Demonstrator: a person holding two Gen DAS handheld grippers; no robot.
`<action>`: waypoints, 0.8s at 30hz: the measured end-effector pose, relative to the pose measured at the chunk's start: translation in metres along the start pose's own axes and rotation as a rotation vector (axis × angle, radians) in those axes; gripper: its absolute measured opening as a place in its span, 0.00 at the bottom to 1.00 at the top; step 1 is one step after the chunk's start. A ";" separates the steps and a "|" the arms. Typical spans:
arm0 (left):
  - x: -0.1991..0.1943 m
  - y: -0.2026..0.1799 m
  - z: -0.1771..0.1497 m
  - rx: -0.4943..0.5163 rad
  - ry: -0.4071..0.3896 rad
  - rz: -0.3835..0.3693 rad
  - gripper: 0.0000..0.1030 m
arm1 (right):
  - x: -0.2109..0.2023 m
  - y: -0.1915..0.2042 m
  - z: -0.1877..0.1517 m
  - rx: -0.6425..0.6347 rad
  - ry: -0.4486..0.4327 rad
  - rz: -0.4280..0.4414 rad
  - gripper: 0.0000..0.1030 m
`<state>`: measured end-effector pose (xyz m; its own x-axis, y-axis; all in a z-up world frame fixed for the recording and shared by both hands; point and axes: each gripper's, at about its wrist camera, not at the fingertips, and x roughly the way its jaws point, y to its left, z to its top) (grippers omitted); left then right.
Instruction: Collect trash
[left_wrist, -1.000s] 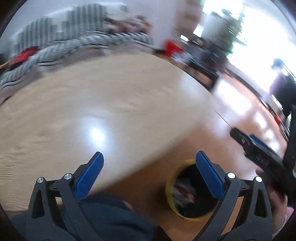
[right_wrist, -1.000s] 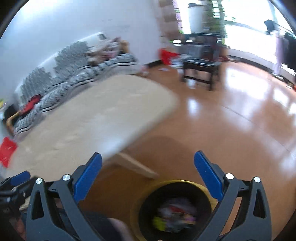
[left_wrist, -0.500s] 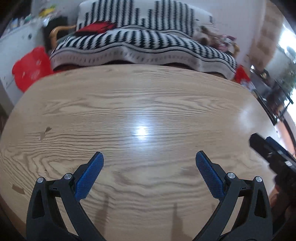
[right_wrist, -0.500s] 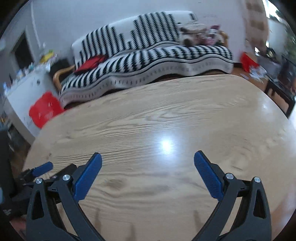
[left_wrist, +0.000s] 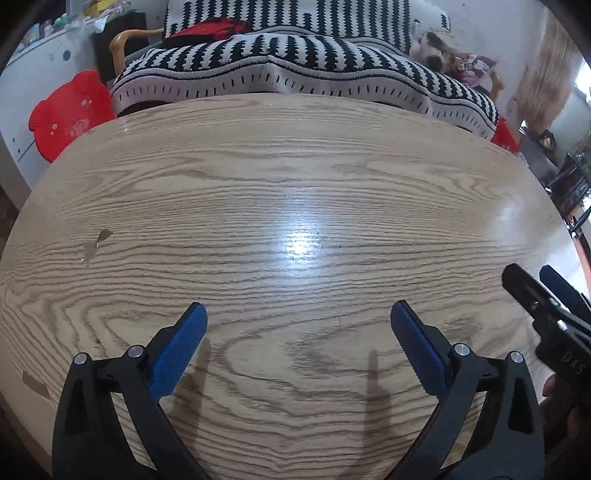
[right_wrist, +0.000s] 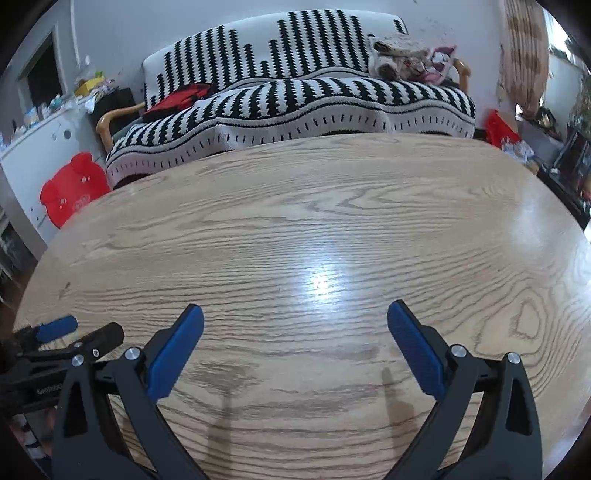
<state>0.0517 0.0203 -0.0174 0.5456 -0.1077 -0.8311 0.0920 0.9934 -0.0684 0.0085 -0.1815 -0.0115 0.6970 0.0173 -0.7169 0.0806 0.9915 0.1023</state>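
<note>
Both views look across a bare oval wooden table (left_wrist: 295, 177) (right_wrist: 332, 206); I see no trash on it and no bin. My left gripper (left_wrist: 298, 325) hovers open over the near part of the table, nothing between its blue pads. My right gripper (right_wrist: 295, 326) is open too, holding nothing. In the left wrist view the right gripper (left_wrist: 546, 295) shows at the right edge. In the right wrist view the left gripper (right_wrist: 70, 332) pokes in at the lower left.
A sofa under a black-and-white striped blanket (left_wrist: 295, 62) (right_wrist: 295, 103) stands just beyond the table's far edge. A red bear-shaped stool (left_wrist: 70, 110) (right_wrist: 72, 188) leans by a white cabinet at the left. Low dark furniture (right_wrist: 572, 166) stands at the right.
A second ago both grippers pointed down at a yellow bin with trash on the floor. They have swung up and left over the table, and both stayed open.
</note>
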 end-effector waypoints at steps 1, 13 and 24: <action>-0.001 0.000 0.000 0.003 -0.003 0.006 0.94 | 0.001 0.000 -0.002 -0.002 0.007 0.005 0.93; 0.002 -0.005 -0.001 0.000 0.007 -0.005 0.94 | -0.002 -0.010 -0.006 0.013 0.007 0.015 0.93; 0.002 -0.001 -0.003 -0.013 0.011 -0.004 0.94 | -0.001 -0.010 -0.008 0.016 0.017 0.011 0.93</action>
<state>0.0503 0.0197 -0.0202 0.5360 -0.1116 -0.8368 0.0836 0.9934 -0.0789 0.0012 -0.1902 -0.0168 0.6860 0.0307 -0.7269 0.0847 0.9890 0.1217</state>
